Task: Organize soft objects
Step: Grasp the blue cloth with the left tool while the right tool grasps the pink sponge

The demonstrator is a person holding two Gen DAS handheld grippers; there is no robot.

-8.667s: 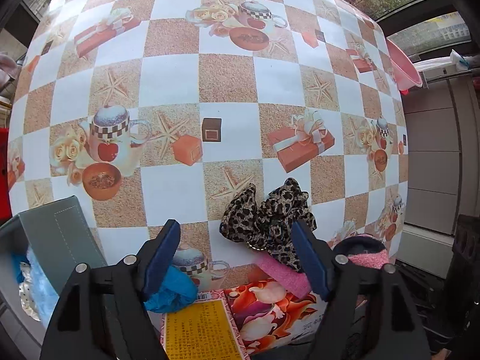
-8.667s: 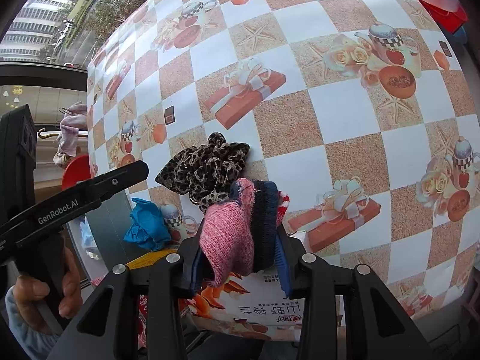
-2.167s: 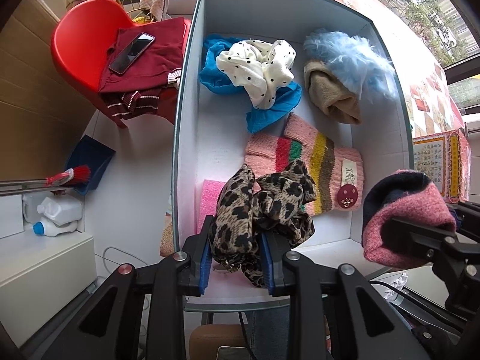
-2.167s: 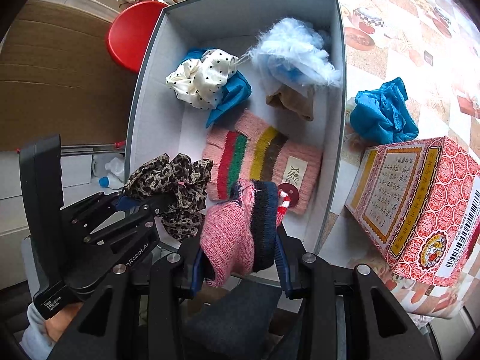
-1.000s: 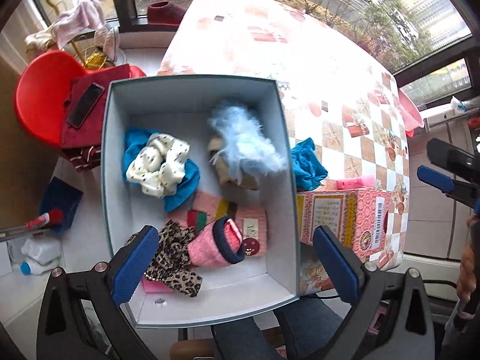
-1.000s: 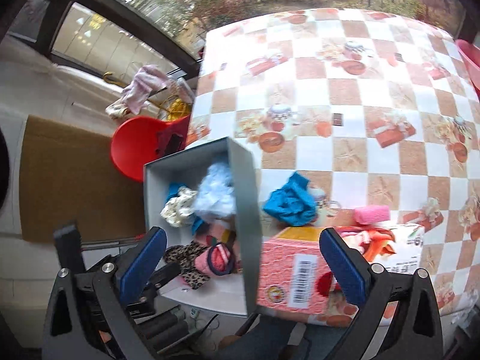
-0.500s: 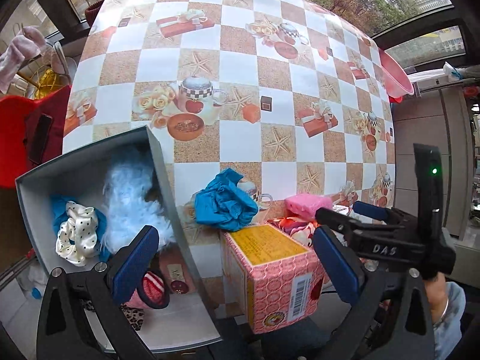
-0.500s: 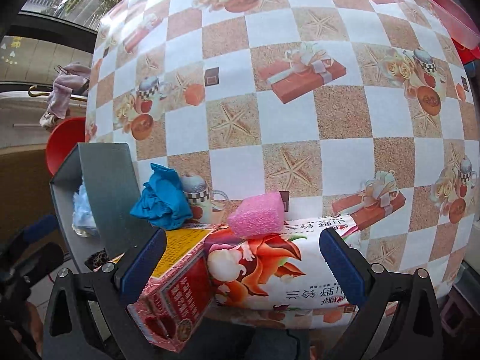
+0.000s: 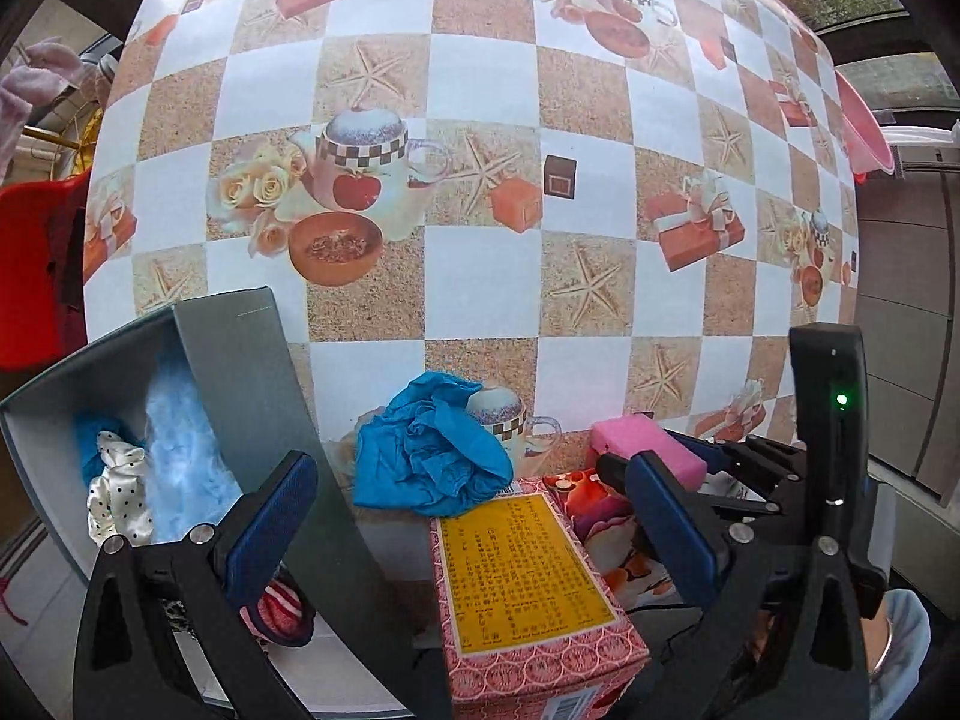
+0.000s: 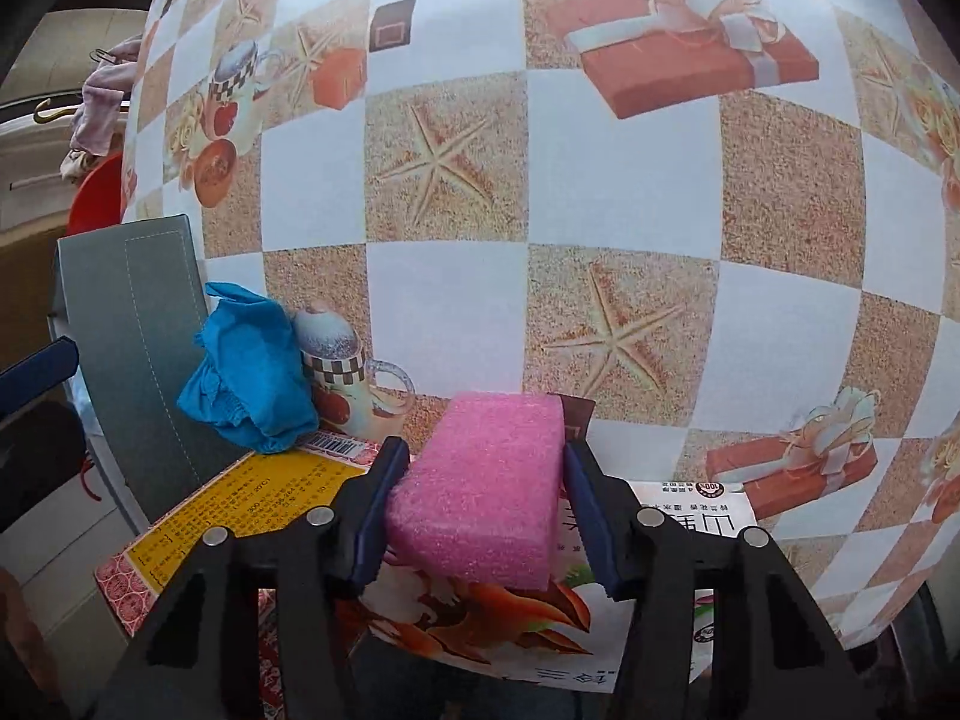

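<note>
Table ahead of both your grippers. Grey box by your left finger. Carton under you. Blue cloth ahead-left. Your right gripper squeezes pink sponge over carton. Your left gripper spread wide, holds nothing.
</note>
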